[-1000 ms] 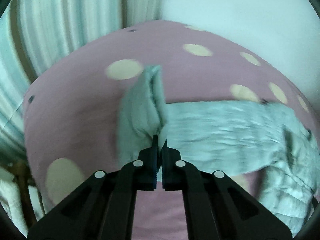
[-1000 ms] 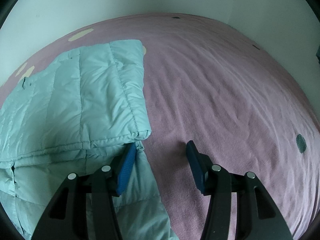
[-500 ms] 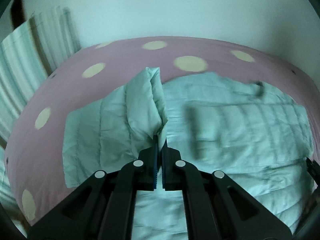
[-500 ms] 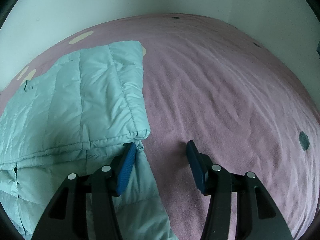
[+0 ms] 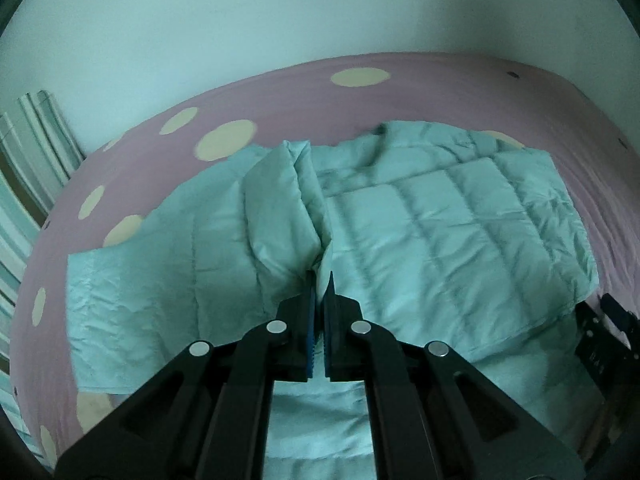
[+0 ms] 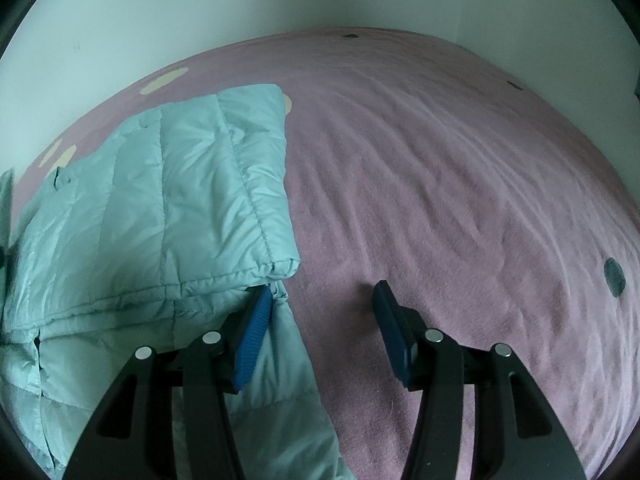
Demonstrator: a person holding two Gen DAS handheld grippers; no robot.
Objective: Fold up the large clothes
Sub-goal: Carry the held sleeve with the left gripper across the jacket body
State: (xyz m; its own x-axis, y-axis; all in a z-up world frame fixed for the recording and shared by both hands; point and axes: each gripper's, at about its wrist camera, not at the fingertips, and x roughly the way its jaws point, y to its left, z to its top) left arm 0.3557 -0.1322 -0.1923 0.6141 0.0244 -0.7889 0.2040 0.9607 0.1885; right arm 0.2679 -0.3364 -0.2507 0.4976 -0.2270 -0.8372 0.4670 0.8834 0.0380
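At the far left of the left wrist view a striped curtain (image 5: 28, 168) hangs beside the bed, and next to it the pink bedsheet (image 5: 280, 92) with its pale round dots curves up to a plain wall (image 5: 280, 12). On that sheet lies the quilted mint-green jacket (image 5: 440, 232), spread wide and taking up most of the middle of the bed. Its left part lies flat with a creased edge toward the left, and a bunched fold of the fabric (image 5: 280, 208) rises from it straight up into the left gripper (image 5: 320, 284), whose jaws are clenched on that fold so that the cloth stands out just beyond the tips. To the right of the fold the jacket's stitched panels lie smooth, reaching toward the right edge, where part of the right gripper (image 5: 604, 332) shows, just beside the jacket's lower right corner. In the right wrist view the jacket (image 6: 168, 208) fills the left half, folded over itself with a seamed corner lying just ahead of the left blue pad (image 6: 252, 336); a lower layer runs under that pad. The right gripper (image 6: 320, 292) stands released, jaws apart, gripping nothing, with the other pad over bare pink sheet (image 6: 460, 180) that stretches rightward to a dark dot (image 6: 614, 278).
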